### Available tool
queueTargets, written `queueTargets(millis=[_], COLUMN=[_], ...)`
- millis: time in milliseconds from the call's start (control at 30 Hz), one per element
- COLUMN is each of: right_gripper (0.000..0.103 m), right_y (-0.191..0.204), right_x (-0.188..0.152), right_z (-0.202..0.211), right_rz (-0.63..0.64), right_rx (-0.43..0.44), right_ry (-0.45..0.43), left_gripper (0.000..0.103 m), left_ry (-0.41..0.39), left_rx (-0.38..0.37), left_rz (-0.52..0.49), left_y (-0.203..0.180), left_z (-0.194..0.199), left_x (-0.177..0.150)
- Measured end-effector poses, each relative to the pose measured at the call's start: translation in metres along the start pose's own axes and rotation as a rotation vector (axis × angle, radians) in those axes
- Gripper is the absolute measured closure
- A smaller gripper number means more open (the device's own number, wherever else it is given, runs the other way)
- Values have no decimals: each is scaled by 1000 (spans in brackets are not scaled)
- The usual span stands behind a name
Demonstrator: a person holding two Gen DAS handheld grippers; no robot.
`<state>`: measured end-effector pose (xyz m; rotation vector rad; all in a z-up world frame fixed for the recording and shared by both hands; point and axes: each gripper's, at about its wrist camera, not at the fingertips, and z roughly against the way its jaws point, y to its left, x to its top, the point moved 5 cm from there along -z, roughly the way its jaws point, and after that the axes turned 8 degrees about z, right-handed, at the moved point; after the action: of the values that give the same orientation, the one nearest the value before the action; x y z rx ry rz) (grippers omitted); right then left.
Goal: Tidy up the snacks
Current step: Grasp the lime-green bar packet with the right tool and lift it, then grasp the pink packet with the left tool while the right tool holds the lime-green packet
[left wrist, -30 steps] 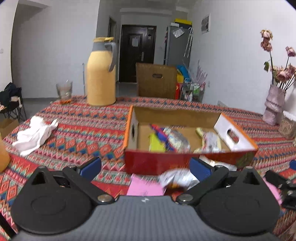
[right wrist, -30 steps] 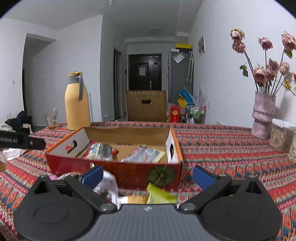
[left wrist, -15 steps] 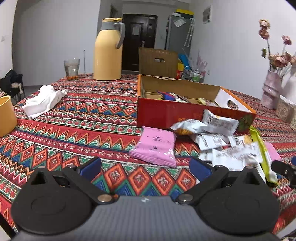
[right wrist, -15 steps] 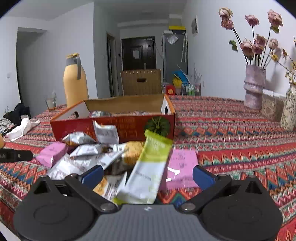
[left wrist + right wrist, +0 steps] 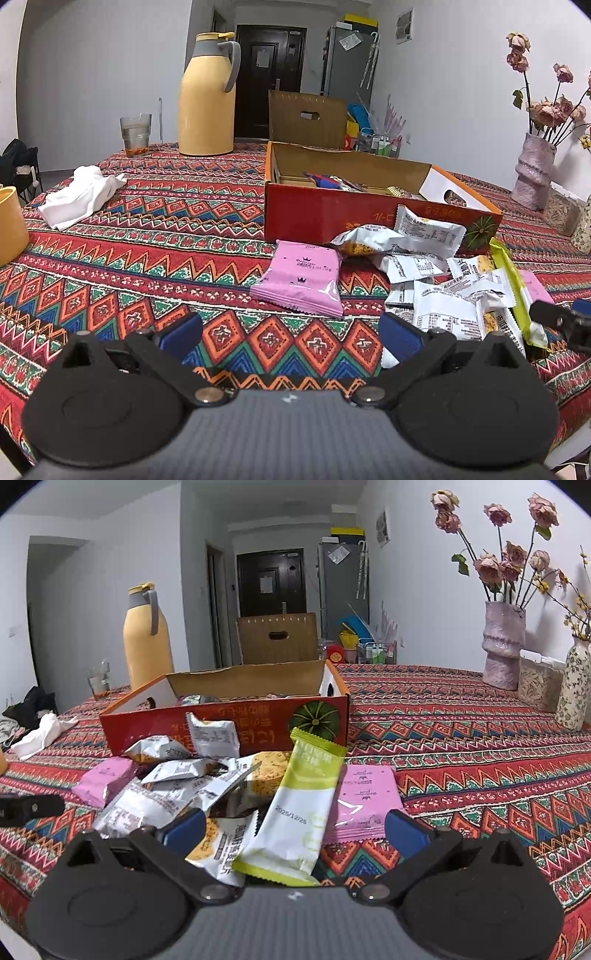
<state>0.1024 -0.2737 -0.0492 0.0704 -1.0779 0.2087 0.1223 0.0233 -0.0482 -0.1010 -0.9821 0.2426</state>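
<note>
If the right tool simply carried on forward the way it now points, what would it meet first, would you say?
Most likely the green-and-white snack packet, lying between the open right tool tips; the red box stands farther behind.

Yellow thermos (image 5: 207,96), glass (image 5: 135,134), white cloth (image 5: 79,195), pink vase (image 5: 504,644)

Even, cool indoor light fills both fisheye views, with a small glare streak on the pink snack packet (image 5: 364,797), soft shadows under the snack pile beside it, sharp focus throughout, and bowed walls with dark vignetted corners at the edges.
</note>
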Motion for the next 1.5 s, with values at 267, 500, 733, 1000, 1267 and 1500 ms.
queueTargets(millis=[267, 500, 733, 1000, 1267, 1500], right_gripper=[50, 59, 67, 68, 68, 68], right_y=[-15, -5, -2, -16, -32, -47], right_x=[13, 6, 1, 6, 8, 9], right_z=[-38, -59, -52, -26, -16, -16], right_rz=[-119, -110, -80, -119, -138, -154], right_rx=[14, 12, 15, -30, -64, -100], right_ry=[74, 120, 84, -39, -84, -92], left_gripper=[0, 0, 0, 0, 0, 0], left_ry=[13, 16, 24, 42, 36, 94], left_rx=[-8, -9, -7, 13, 45, 82], left_rz=[-2, -3, 1, -2, -70, -96], left_y=[-1, -1, -1, -2, -12, -23], left_z=[-3, -5, -9, -20, -39, -66], left_x=[-4, -4, -4, 6, 30, 46])
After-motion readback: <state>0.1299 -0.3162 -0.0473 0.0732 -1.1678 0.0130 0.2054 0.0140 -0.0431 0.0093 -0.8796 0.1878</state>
